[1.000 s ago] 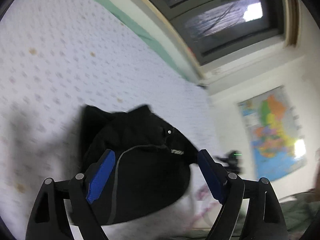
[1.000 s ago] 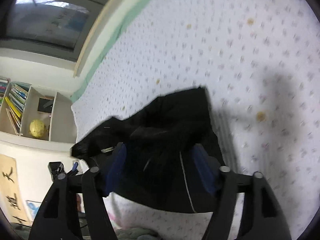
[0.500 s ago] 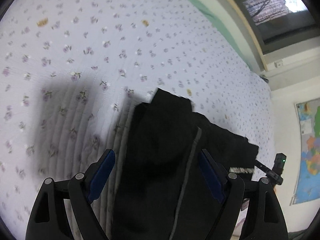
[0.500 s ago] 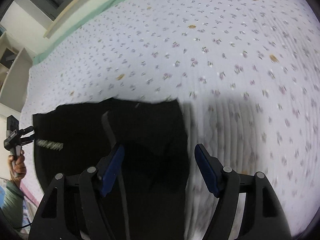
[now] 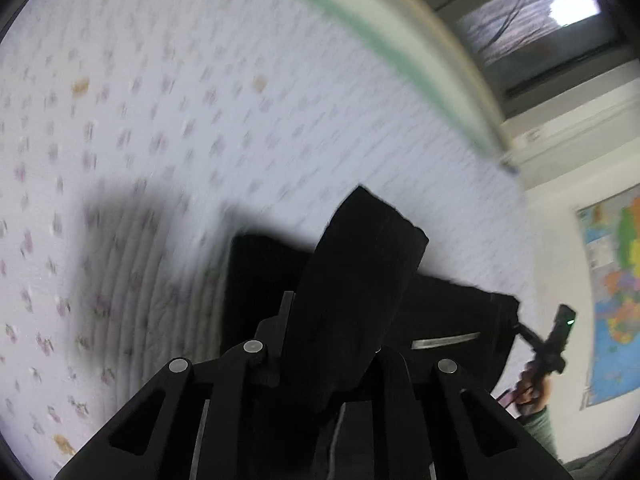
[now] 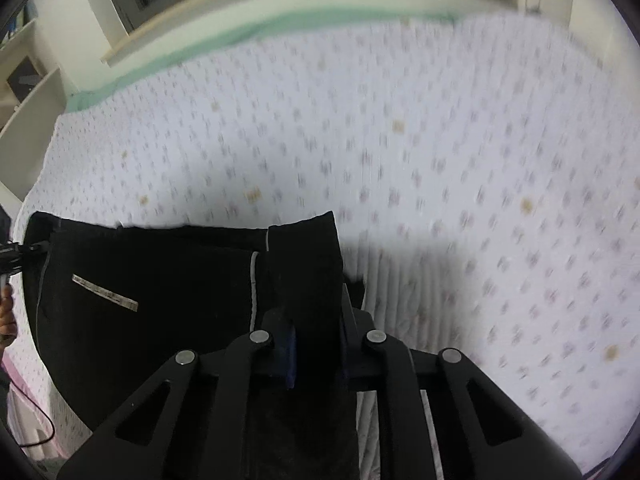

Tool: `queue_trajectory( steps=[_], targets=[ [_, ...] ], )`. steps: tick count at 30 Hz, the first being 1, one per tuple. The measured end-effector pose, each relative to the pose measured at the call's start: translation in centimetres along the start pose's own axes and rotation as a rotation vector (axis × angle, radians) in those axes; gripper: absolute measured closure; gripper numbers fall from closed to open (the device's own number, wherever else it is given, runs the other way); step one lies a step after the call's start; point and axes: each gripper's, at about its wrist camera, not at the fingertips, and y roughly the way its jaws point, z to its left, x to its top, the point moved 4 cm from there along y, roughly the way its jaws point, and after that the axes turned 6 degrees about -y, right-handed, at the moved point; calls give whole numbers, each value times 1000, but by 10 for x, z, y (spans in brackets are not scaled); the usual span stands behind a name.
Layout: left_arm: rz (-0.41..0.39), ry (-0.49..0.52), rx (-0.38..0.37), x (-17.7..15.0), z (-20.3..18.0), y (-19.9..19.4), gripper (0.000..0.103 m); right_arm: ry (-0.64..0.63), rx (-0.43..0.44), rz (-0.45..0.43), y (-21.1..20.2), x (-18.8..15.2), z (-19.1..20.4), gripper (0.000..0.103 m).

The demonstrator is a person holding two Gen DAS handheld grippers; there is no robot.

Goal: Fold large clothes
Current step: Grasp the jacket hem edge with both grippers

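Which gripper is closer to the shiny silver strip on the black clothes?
Left. The left gripper pinches the black garment right beside the silver strip. The right gripper pinches a fold farther off, with grey piping in between.

Both wrist cameras sit low and close, facing across the bed (image 5: 168,128) (image 6: 440,152), sharing the black garment (image 5: 360,264) (image 6: 160,280).

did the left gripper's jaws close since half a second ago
Yes. The left gripper had its jaws spread wide over the black garment; now they are shut on a raised fold of it, above the floral bedspread.
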Motion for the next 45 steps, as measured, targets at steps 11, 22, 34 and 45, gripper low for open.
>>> queue_trajectory(
  steps=[11,22,34,45],
  targets=[
    [51,-74,176,33,34,90,87,85,-80,132,104,21,-15,87],
    [10,-31,60,31,19,32,75,151,-69,98,67,21,-22,59],
    [68,268,-4,-89,-108,7,24,-87,145,54,-8,-33,128,31],
    [170,300,261,-151,-75,121,23,-113,78,249,95,-92,155,30]
  ],
)
